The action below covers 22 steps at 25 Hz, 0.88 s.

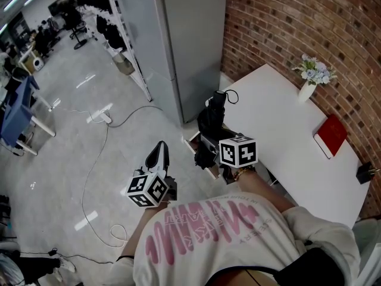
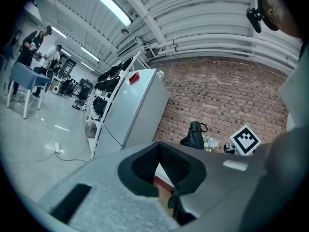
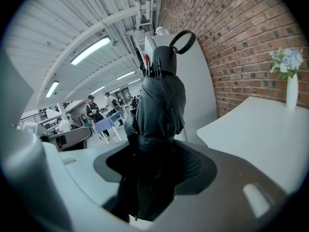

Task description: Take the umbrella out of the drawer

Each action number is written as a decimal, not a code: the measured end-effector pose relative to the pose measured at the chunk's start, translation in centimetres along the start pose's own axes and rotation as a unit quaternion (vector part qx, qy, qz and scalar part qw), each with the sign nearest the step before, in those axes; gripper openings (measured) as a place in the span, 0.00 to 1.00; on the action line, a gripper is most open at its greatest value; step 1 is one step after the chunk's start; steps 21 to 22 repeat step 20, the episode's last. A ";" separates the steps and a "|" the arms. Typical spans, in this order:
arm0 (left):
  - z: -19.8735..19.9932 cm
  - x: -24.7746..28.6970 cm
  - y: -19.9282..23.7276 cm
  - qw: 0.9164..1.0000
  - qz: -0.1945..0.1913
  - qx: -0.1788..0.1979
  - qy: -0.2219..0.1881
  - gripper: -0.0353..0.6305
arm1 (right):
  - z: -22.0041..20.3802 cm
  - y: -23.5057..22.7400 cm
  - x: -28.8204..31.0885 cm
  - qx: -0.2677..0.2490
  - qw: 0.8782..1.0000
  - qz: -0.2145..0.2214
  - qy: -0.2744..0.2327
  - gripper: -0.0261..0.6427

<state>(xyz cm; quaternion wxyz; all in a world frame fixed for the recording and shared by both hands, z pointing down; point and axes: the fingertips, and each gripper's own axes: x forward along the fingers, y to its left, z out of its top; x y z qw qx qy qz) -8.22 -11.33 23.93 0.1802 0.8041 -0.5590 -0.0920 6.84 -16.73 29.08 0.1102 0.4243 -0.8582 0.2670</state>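
My right gripper is shut on a folded black umbrella, which stands up out of its jaws with the wrist loop on top. In the right gripper view the umbrella fills the gap between the pads of that gripper. It hangs above the open wooden drawer at the near-left corner of the white table. My left gripper is over the floor, left of the drawer, with its fingertips together and nothing between them. In the left gripper view this gripper points toward the umbrella.
A vase of flowers, a red book and a small black object lie on the table by the brick wall. A tall grey cabinet stands behind the drawer. A cable runs across the floor.
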 end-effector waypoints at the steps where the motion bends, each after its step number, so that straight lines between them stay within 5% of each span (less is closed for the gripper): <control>1: 0.0 0.0 0.1 1.000 0.001 -0.001 0.001 0.06 | -0.2 -0.1 0.1 -0.001 1.000 -0.002 0.004 0.43; 22: 0.0 0.5 1.3 1.000 0.012 -0.003 0.001 0.06 | -1.6 -1.4 1.6 -0.006 0.999 -0.012 0.034 0.43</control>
